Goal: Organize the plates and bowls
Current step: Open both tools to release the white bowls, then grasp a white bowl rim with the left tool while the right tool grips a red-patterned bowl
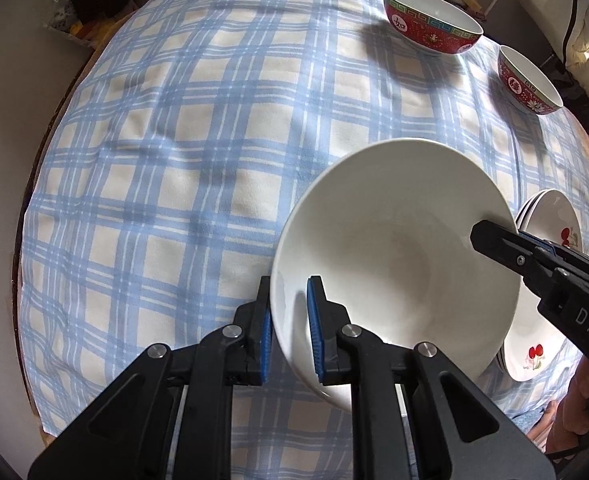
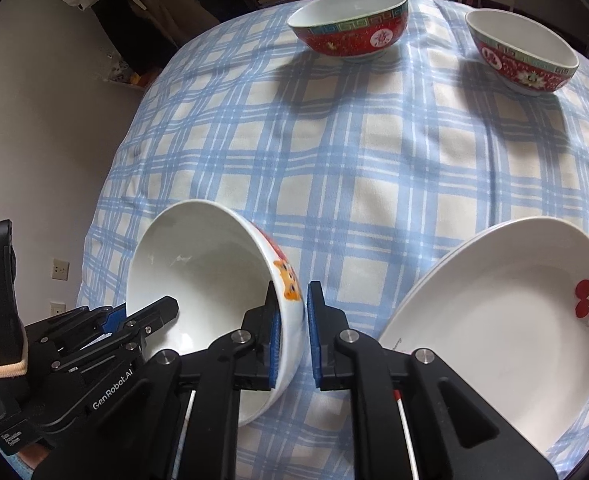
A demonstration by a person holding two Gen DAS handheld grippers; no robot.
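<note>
On the white bowl, both jaws grip; only right view shows its cat print.

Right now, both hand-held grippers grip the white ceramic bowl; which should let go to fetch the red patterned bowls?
Right, probably. The red patterned bowls lie ahead and to the right, on the right hand-held gripper's side; the left hand-held gripper holds the white ceramic bowl's opposite rim.
</note>
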